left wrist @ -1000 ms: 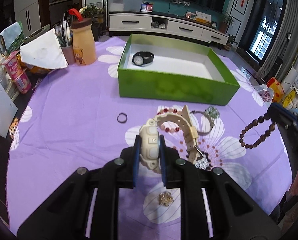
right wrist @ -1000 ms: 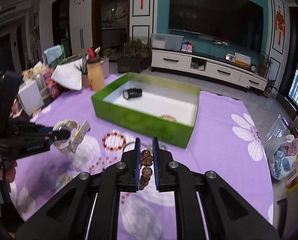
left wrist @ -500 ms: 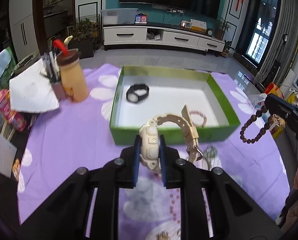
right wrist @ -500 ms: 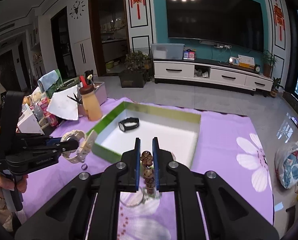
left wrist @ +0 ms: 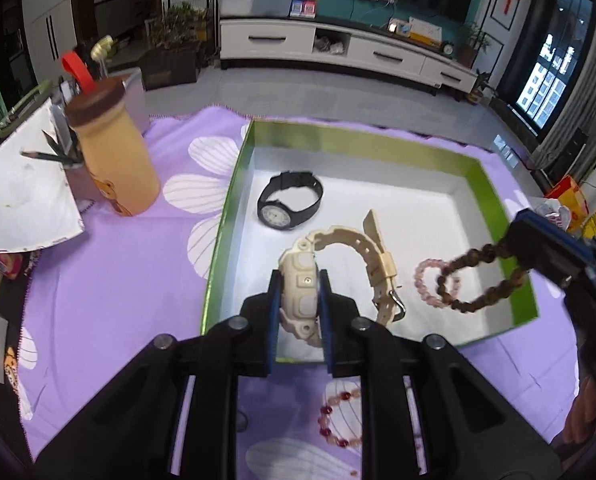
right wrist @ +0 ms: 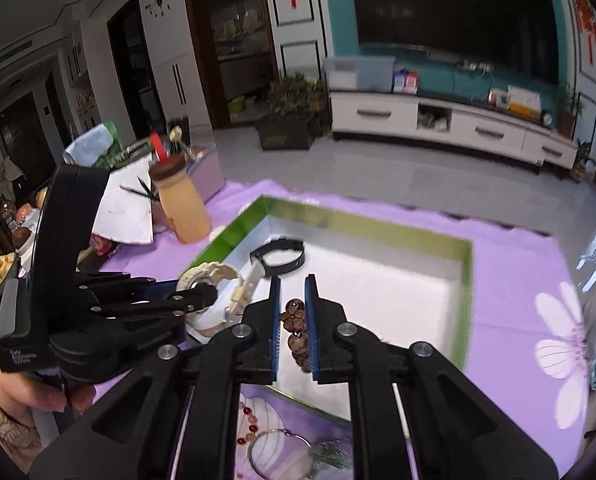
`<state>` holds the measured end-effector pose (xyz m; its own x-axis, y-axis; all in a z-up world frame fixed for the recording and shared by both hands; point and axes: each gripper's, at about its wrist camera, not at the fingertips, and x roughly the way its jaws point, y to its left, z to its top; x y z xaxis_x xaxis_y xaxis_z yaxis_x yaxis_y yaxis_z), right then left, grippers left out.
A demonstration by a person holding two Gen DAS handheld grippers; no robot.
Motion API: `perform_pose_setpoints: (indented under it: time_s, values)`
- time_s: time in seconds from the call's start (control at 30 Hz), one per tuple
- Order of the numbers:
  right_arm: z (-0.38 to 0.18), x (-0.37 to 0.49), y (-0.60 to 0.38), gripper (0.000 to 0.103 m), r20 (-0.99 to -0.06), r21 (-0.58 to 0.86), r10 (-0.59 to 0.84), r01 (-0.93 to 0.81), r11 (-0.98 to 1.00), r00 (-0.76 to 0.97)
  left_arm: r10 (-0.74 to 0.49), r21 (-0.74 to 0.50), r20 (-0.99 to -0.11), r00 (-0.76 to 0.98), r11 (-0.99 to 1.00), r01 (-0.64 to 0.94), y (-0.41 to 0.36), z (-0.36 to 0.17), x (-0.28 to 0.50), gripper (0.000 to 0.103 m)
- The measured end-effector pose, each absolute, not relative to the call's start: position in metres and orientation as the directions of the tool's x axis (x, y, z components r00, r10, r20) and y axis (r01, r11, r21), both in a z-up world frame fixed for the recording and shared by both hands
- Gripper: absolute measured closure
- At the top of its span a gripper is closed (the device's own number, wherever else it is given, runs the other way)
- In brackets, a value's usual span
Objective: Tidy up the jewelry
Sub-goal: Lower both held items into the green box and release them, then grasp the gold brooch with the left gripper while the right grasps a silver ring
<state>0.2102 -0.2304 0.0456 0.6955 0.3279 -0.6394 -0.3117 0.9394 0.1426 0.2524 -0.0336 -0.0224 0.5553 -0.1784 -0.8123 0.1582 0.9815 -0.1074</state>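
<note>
Jaws of the left gripper (left wrist: 300,312) clamp the cream plastic wristwatch (left wrist: 304,300) above the near-left floor of the green-walled white tray (left wrist: 222,236), strap trailing right. Right gripper (right wrist: 292,328) pinches the brown wooden bead bracelet (left wrist: 478,280) over the right half. Release heights are unclear.

The green box (left wrist: 218,240) stands open at the top, and most of its white floor is bare, above all the far right half. A black watch (left wrist: 290,200) lies near the far left corner, a pink bead bracelet (left wrist: 428,282) near the right wall. To the left of the box, a tan bottle (left wrist: 114,160), a cup of pencils (left wrist: 72,168) and a white sheet (left wrist: 22,200) crowd the table edge. On the near cloth (left wrist: 118,280), a red bead bracelet (left wrist: 338,420) and a wire ring (right wrist: 274,452) lie just before the box.
</note>
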Motion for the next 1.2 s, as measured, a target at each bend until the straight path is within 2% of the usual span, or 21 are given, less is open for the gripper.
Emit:
perform_pose_setpoints:
  time_s: [0.33,0.4,0.43,0.47,0.53,0.63,0.87,1.2]
  values:
    - [-0.003,0.248,-0.220,0.092,-0.729,0.188,0.310,-0.258,0.948,0.610,-0.122,-0.044,-0.838,0.532,0.987,0.156,-0.044,-0.049,0.269,0.085]
    - [-0.008,0.252,-0.222,0.081,-0.745,0.180,0.288,-0.235,0.955,0.601,-0.112,-0.028,-0.829,0.548,0.987,0.160,-0.046,-0.046,0.269,0.085]
    - [-0.009,0.253,-0.224,0.069,-0.745,0.176,0.276,-0.221,0.959,0.607,-0.110,-0.021,-0.822,0.558,0.987,0.162,-0.047,-0.043,0.268,0.082]
    - [-0.009,0.252,-0.226,0.060,-0.744,0.174,0.268,-0.209,0.962,0.613,-0.109,-0.019,-0.816,0.567,0.987,0.163,-0.046,-0.040,0.266,0.068]
    - [-0.006,0.248,-0.234,0.059,-0.732,0.185,0.265,-0.192,0.964,0.627,-0.112,-0.023,-0.803,0.585,0.987,0.157,-0.043,-0.034,0.262,0.051]
    - [0.000,0.239,-0.249,0.059,-0.716,0.207,0.268,-0.171,0.963,0.645,-0.116,-0.030,-0.793,0.599,0.988,0.152,-0.039,-0.025,0.253,0.050]
    - [0.024,0.190,-0.278,0.059,-0.677,0.214,0.268,-0.165,0.963,0.685,-0.138,-0.060,-0.782,0.607,0.987,0.147,-0.023,-0.013,0.219,0.035]
    - [0.026,0.114,-0.288,0.057,-0.692,0.181,0.273,-0.205,0.962,0.669,-0.176,-0.075,-0.775,0.607,0.979,0.188,-0.011,-0.009,0.148,0.029]
